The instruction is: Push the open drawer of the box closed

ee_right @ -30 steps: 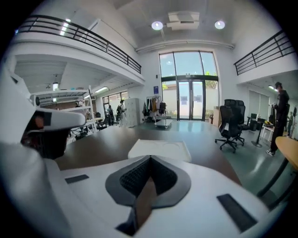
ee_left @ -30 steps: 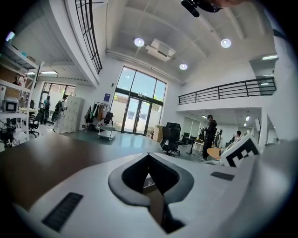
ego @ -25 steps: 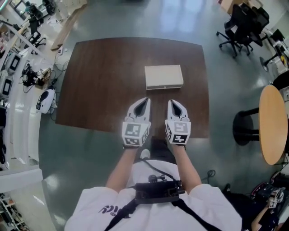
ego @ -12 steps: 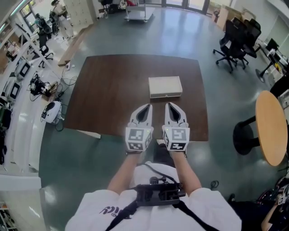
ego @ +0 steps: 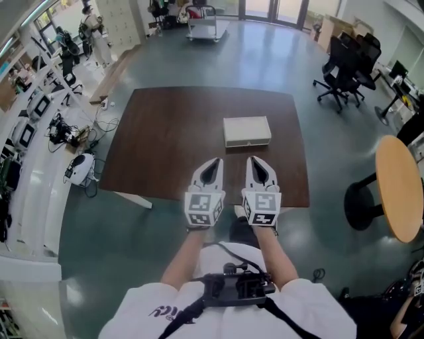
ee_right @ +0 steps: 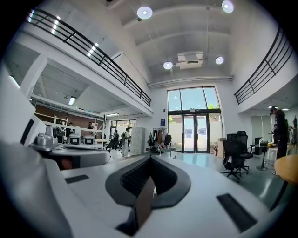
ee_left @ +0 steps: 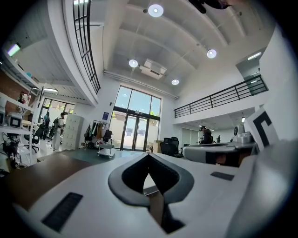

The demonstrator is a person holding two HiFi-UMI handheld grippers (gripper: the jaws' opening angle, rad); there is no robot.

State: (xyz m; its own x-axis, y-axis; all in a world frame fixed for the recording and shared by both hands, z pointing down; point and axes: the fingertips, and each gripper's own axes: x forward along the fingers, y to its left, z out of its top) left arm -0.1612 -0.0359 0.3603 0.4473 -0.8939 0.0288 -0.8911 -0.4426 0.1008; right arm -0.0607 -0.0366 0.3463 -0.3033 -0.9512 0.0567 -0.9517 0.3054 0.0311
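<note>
Left gripper [ego: 216, 161] and right gripper [ego: 252, 160] at lower centre, jaws fully closed, empty. Advised: approach box [ego: 246, 128] mid-frame, press drawer [ego: 248, 142] front squarely, level.

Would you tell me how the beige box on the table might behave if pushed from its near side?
The box looks low and wide, so it probably won't tip. Nothing visibly braces it on the smooth dark table, so it may slide away. Its straight edges suggest rigidity.

A dark brown table [ego: 165, 142] stands on a glossy grey-green floor [ego: 265, 59], with black office chairs [ego: 346, 63] far right, a round light-wood table [ego: 399, 185] nearer, a metal cart [ego: 201, 20] beyond, and cluttered white benches [ego: 26, 155] left.
</note>
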